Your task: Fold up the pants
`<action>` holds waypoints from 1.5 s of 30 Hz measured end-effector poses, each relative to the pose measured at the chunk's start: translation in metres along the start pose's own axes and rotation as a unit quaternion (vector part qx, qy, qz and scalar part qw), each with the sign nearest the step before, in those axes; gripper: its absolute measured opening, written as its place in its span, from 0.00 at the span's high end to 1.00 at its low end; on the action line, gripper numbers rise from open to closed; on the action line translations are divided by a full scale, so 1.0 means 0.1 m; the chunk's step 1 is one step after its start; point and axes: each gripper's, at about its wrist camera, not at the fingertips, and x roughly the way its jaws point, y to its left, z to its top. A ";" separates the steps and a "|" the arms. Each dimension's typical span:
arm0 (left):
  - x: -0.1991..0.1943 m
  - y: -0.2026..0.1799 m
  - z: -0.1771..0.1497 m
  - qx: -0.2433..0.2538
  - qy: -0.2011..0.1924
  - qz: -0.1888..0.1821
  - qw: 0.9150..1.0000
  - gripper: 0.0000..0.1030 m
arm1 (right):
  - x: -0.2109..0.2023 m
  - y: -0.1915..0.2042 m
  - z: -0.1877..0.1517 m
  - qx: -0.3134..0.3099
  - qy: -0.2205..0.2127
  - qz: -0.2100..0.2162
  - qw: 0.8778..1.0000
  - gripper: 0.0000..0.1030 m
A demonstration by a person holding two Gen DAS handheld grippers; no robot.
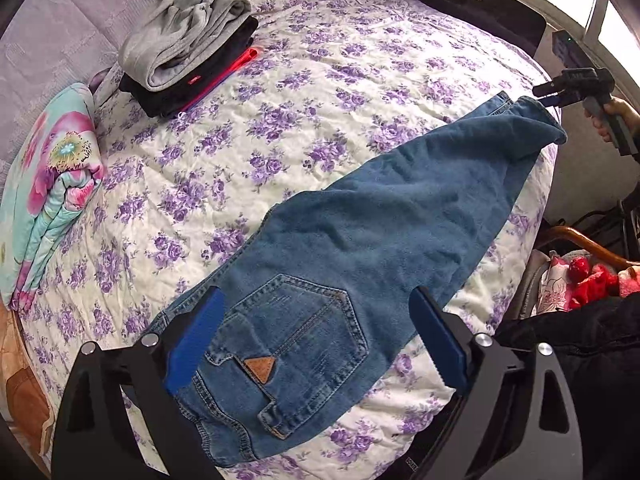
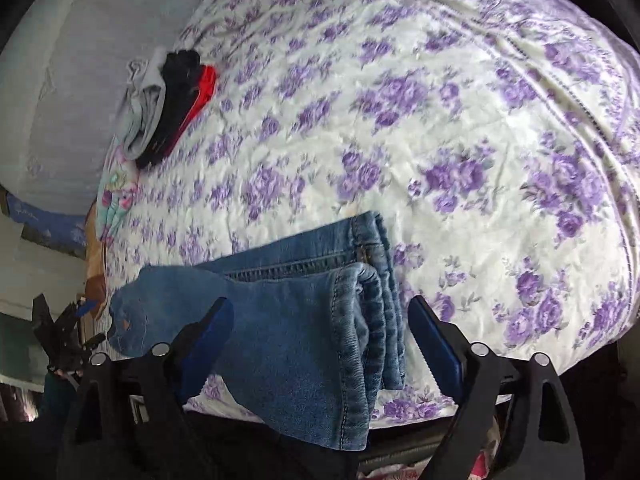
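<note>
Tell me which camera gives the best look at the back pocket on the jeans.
The left wrist view. The back pocket, with its brown triangular patch, lies sharp and close between the open left gripper's fingers. In the right wrist view the jeans show mainly their hem ends; the pocket end is far off and blurred.

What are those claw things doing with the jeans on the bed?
A person holds a claw in each hand to fold the jeans, which lie along the edge of the flowery bed. The left claw is open over the pocket end, the right claw open over the leg cuffs. Neither is gripping. Folded clothes are stacked nearby.
</note>
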 end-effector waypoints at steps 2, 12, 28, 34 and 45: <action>0.03 -0.04 -0.01 -0.008 0.006 0.002 1.000 0.12 | 0.17 0.06 -0.01 -0.018 0.042 0.027 0.999 0.72; 0.18 -0.24 0.21 -0.019 0.009 0.001 1.000 0.11 | -0.55 0.54 0.22 -0.142 -0.110 0.116 0.977 0.97; 0.32 -0.32 0.24 -0.022 0.018 -0.010 1.000 0.11 | -0.26 -0.30 -0.19 0.012 -0.148 -0.024 0.989 0.39; 0.37 -0.22 0.17 -0.059 0.015 -0.019 0.998 0.11 | 0.04 -0.38 -0.63 0.055 -0.144 0.014 0.988 0.39; 0.14 0.12 -0.29 -0.133 -0.005 -0.009 0.991 0.11 | -0.31 -0.43 -0.74 0.130 -0.232 0.139 0.954 0.89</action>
